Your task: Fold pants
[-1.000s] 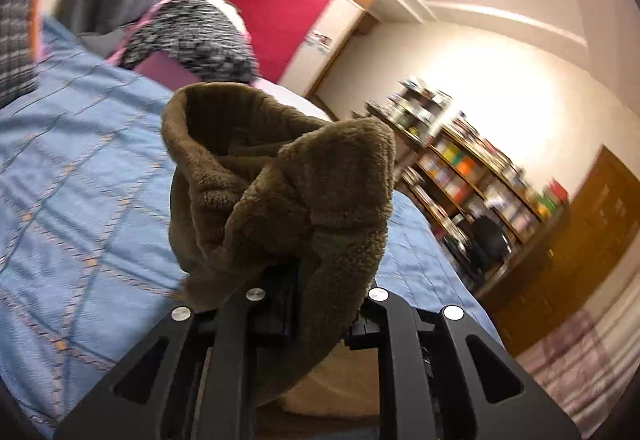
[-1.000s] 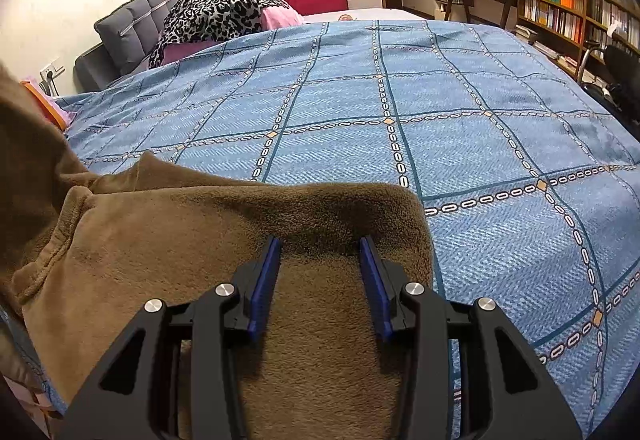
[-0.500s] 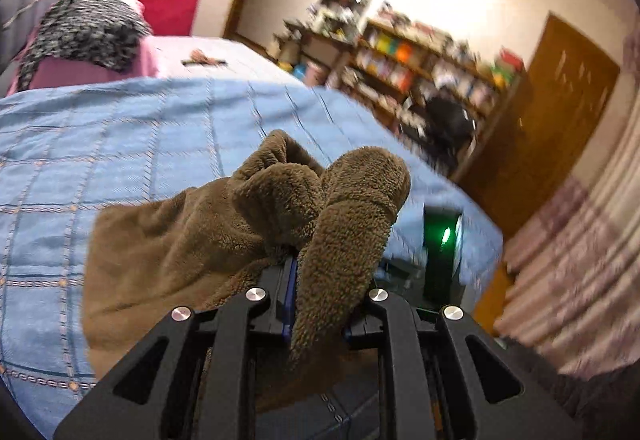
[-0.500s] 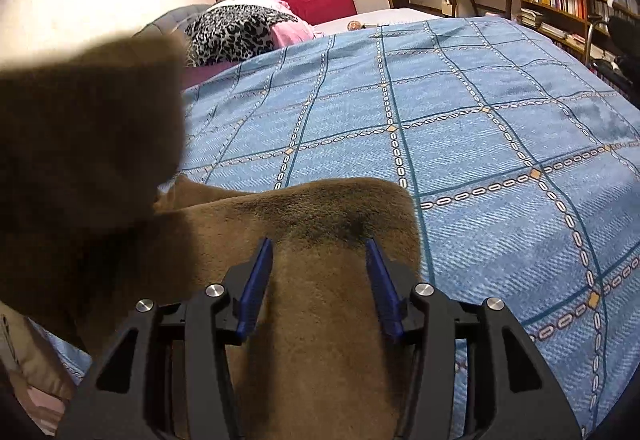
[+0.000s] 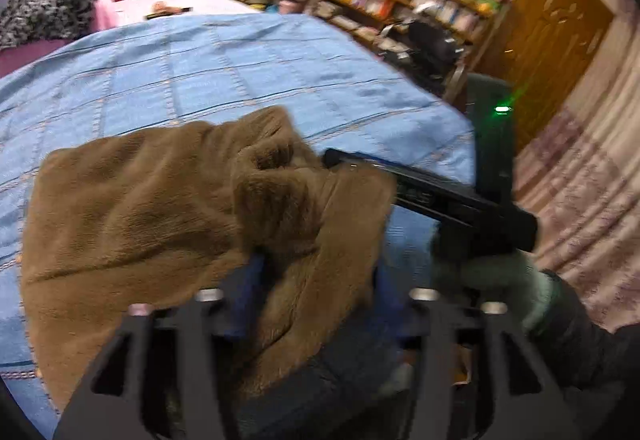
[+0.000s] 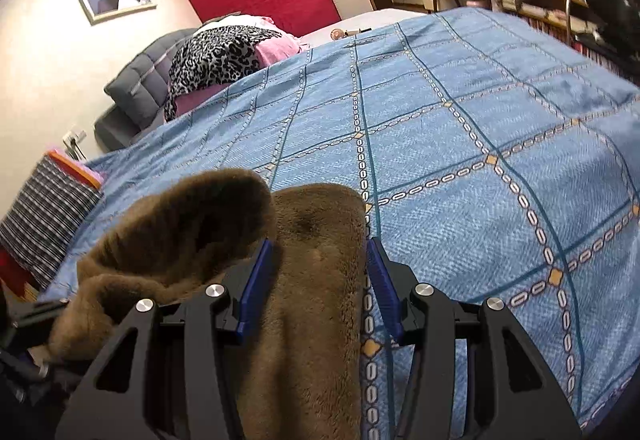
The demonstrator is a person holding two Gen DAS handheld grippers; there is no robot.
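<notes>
Now my left tool (image 5: 316, 292) is letting go: its jaws are opening, with a bunched fold of the pants (image 5: 168, 208) loose between them, no longer pinched. My right tool (image 6: 320, 280) stands parted too, its blue pads (image 6: 380, 280) straddling a strip of the same brown fleece without pressing it, so neither tool holds anything. The pants lie on the bed (image 6: 460, 128), at its near edge, with one thick fold heaped on the layer beneath and a curl of cloth standing up left of the right tool. I think the risk lies in that heap: plush fleece springs back, and with the grip gone the top fold may roll open or slump toward the bed's edge. If I draw the left tool back carelessly, a pad could snag the pile and drag the fold askew. The two tools also sit close together over the pants, so they might knock each other.
</notes>
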